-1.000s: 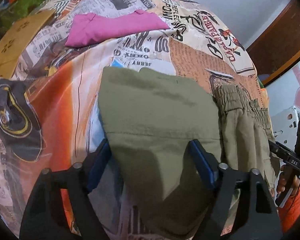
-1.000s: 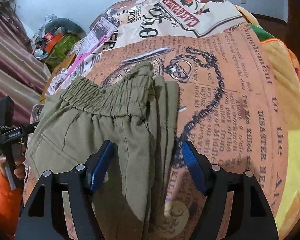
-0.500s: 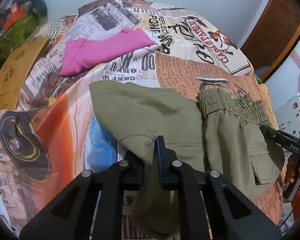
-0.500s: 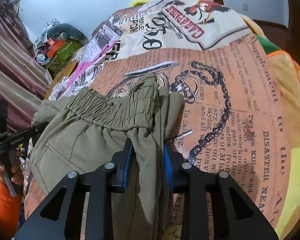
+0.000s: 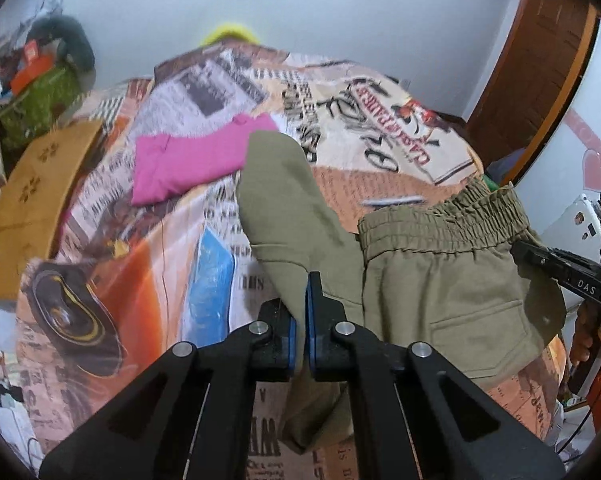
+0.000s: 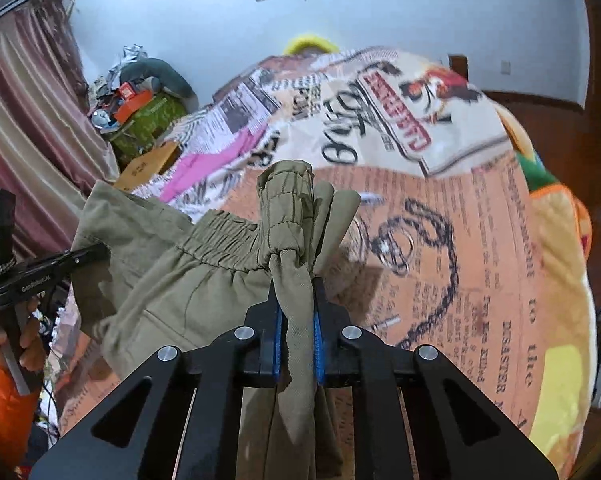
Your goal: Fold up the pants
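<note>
Olive pants (image 5: 452,288), already doubled lengthwise, hang lifted above a newspaper-print bedspread (image 5: 172,264), pinched at both ends: the left gripper (image 5: 300,332), jaws just closed, clamps a leg, while the right gripper (image 6: 296,332), jaws just closed, clenches bunched cloth below the waistband (image 6: 228,236). The crosswise fold appears yet to come; a pink garment (image 5: 188,160) lies beyond

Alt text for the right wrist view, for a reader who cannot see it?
The right tongs are shut on a bunched fold of olive pants near the elastic waistband, above a newspaper-print bedspread. At left, the left tongs pinch the pants' other end.
</note>
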